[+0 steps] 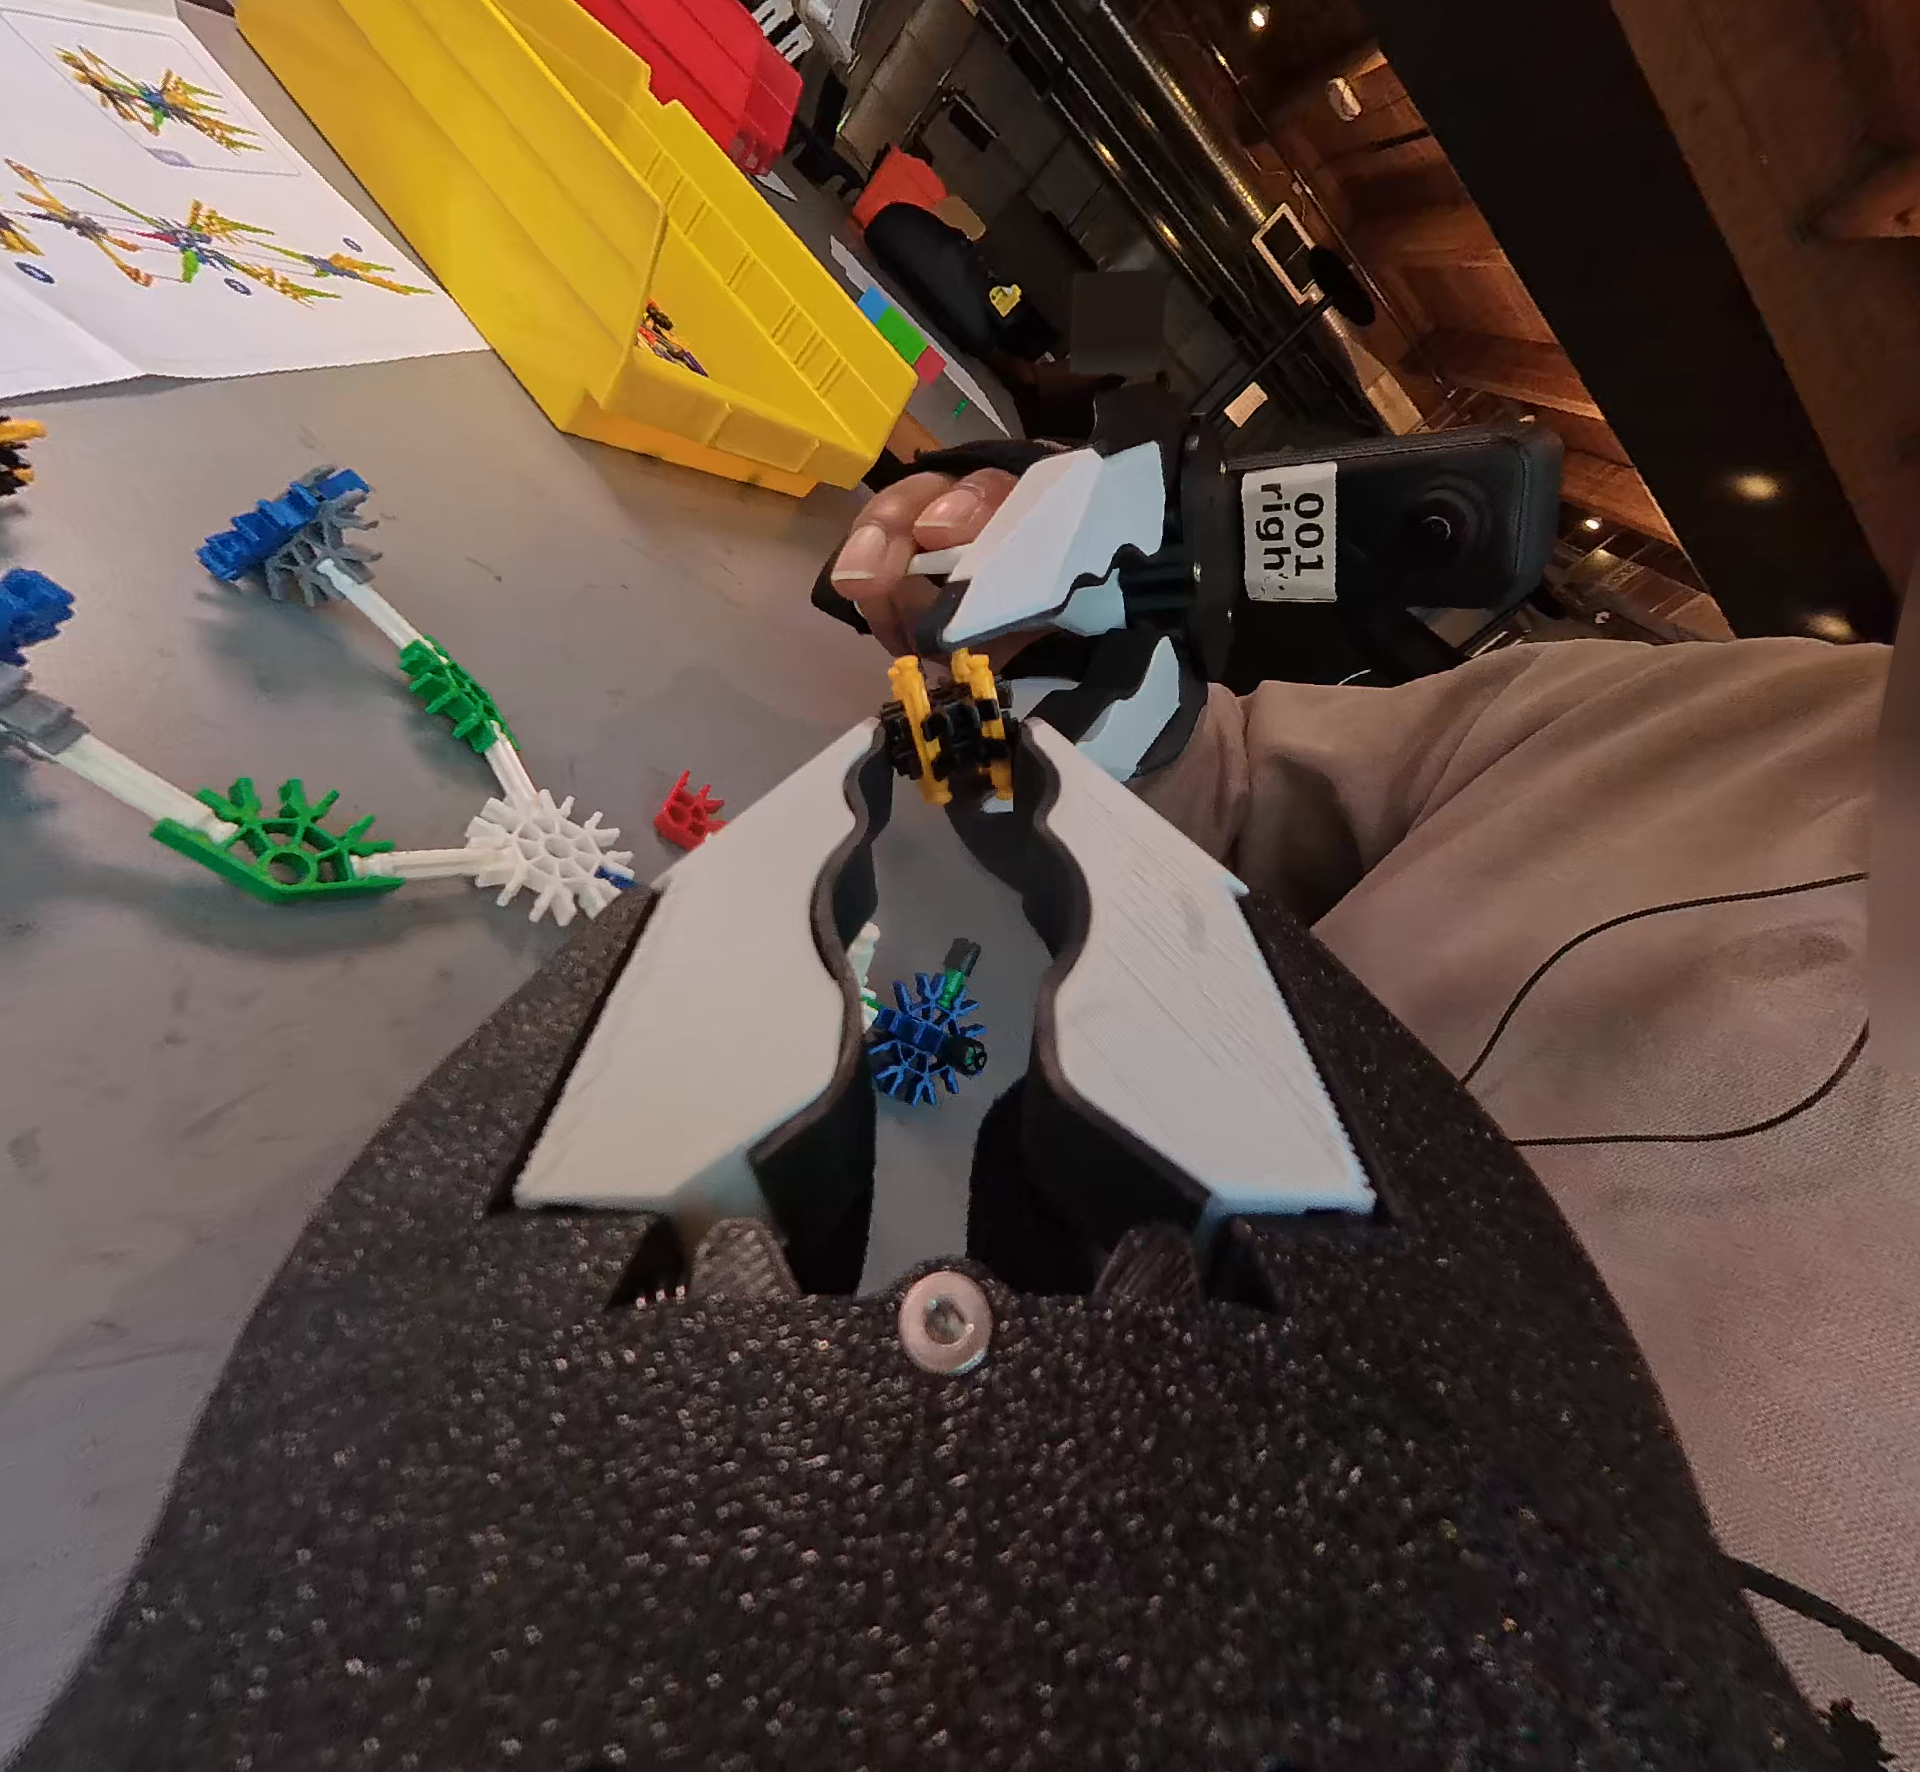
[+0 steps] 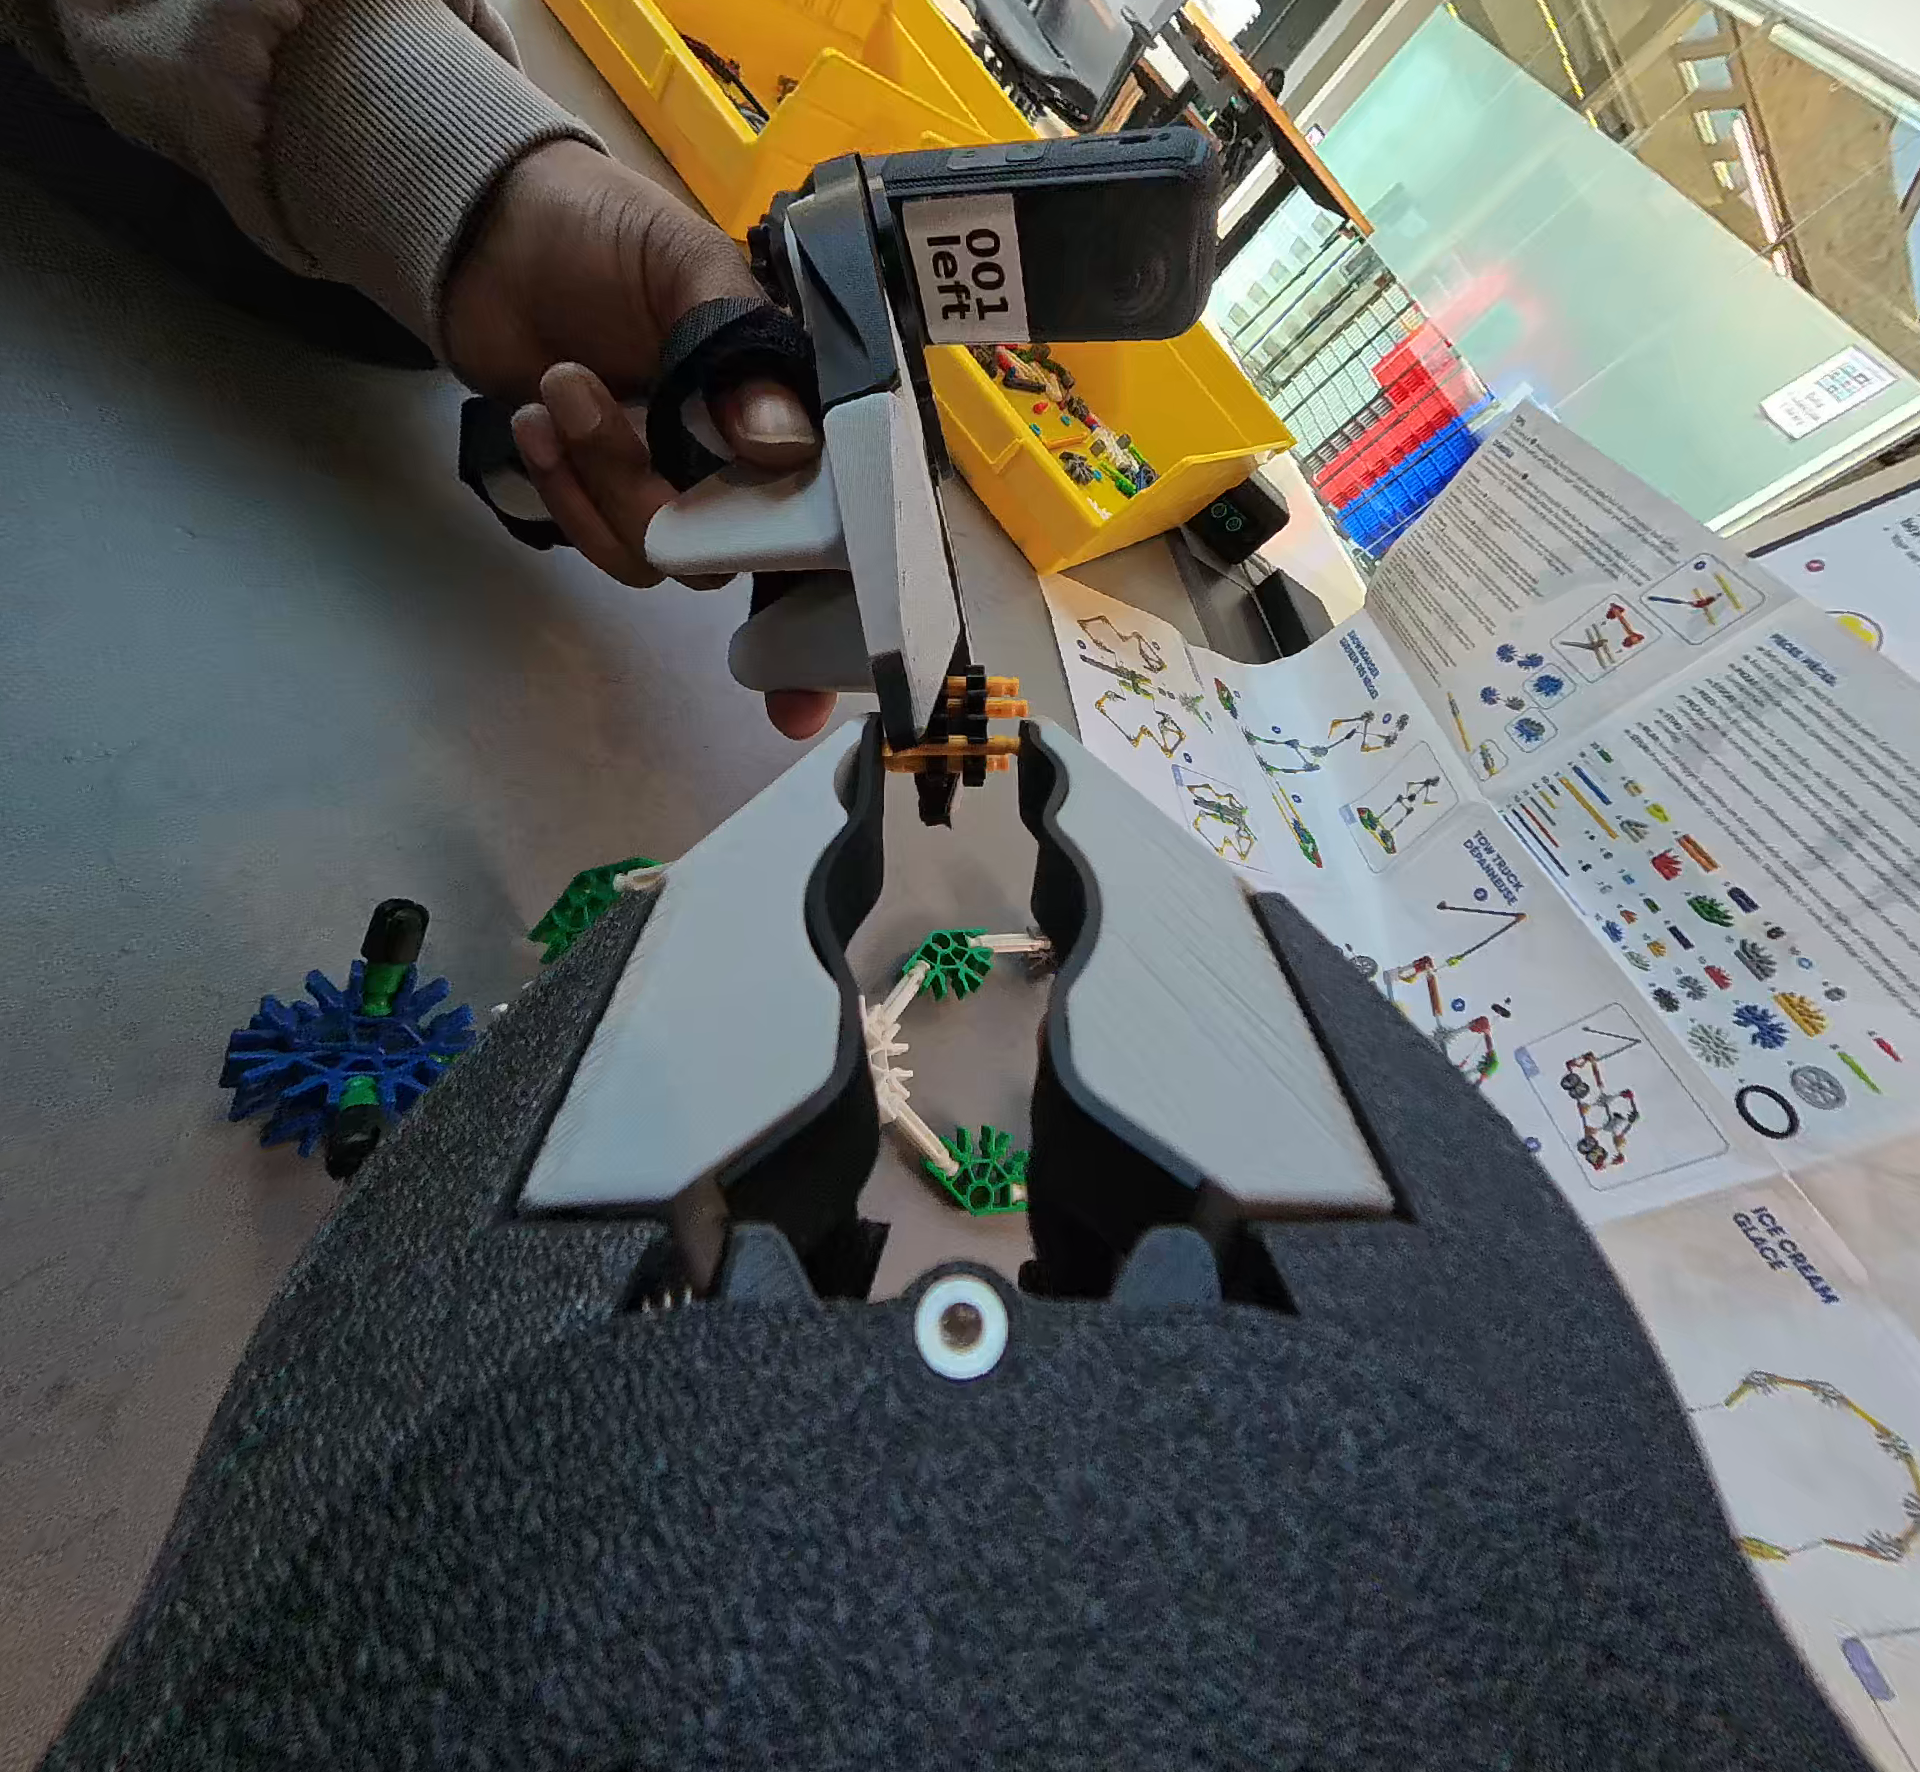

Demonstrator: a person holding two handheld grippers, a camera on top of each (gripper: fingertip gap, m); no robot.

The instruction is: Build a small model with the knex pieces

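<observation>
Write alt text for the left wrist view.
The left gripper pinches a small black-and-yellow toy piece, met from above by the right gripper. A green, white and blue rod build lies on the grey table before a yellow bin.

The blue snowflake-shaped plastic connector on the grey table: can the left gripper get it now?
Probably not yet. The left gripper is shut on the small black-and-yellow plastic assembly, so it is occupied. The path itself looks free: the blue snowflake-shaped plastic connector lies uncovered on the grey table just beneath it.
</observation>
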